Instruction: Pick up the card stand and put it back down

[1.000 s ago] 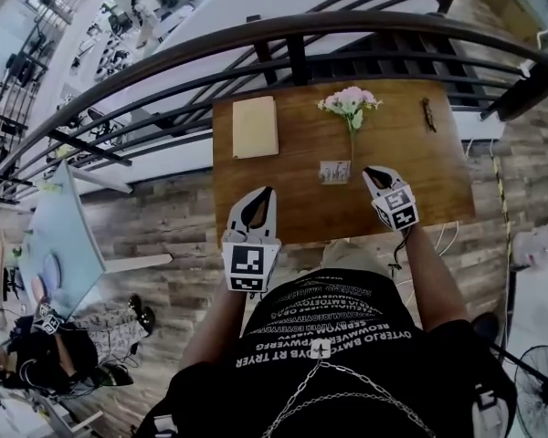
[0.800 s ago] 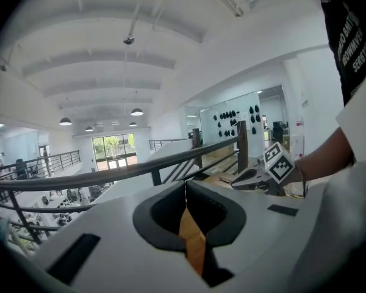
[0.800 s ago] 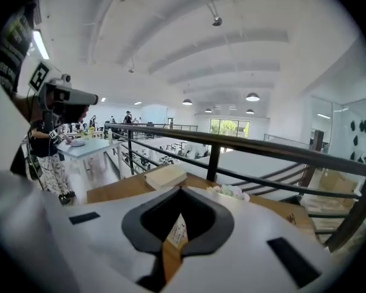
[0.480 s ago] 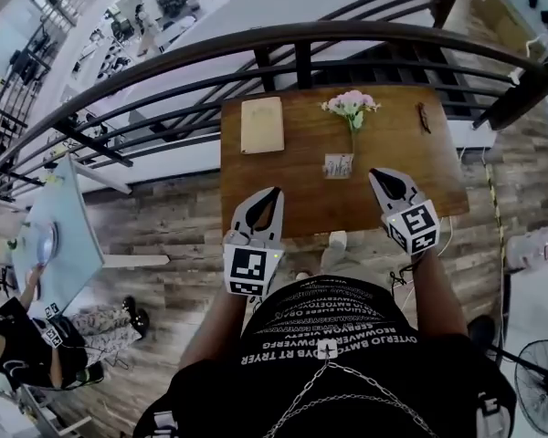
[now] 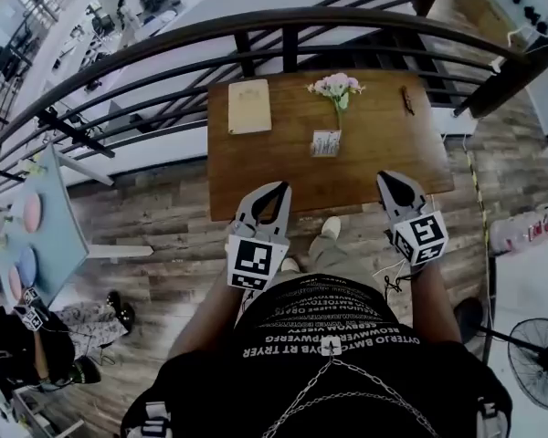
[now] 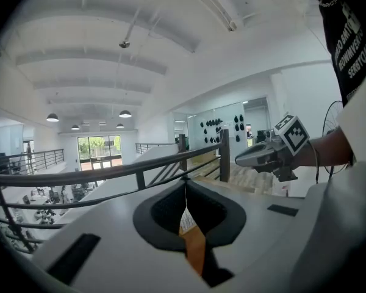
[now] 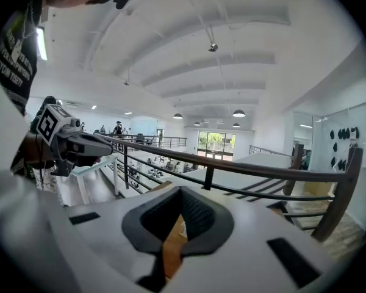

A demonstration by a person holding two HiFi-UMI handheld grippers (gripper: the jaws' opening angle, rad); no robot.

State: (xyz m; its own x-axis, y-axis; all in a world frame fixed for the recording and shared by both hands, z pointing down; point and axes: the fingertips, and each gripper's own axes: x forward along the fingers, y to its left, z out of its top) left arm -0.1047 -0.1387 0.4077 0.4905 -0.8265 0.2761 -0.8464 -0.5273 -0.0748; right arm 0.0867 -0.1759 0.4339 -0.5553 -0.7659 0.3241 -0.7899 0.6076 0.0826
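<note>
The card stand (image 5: pixel 326 142) is a small white card that stands upright on the wooden table (image 5: pixel 384 153), just in front of a vase of pink flowers (image 5: pixel 336 87). Neither gripper touches it. My left gripper (image 5: pixel 279 190) hovers at the table's near edge, left of the stand, shut and empty. My right gripper (image 5: pixel 387 179) hangs at the near edge to the right, also shut with nothing in it. In the left gripper view the stand (image 6: pixel 186 220) shows through the gap below the closed tips, and the right gripper (image 6: pixel 259 157) is at the right.
A beige pad (image 5: pixel 249 106) lies at the table's back left and a small dark object (image 5: pixel 407 100) at the back right. A dark metal railing (image 5: pixel 283 27) curves behind the table over a lower floor. A fan (image 5: pixel 541 365) stands at the bottom right.
Both grippers have drawn back from the table towards the person and risen. The right gripper, earlier just right of the card stand, now sits at the table's near edge.
</note>
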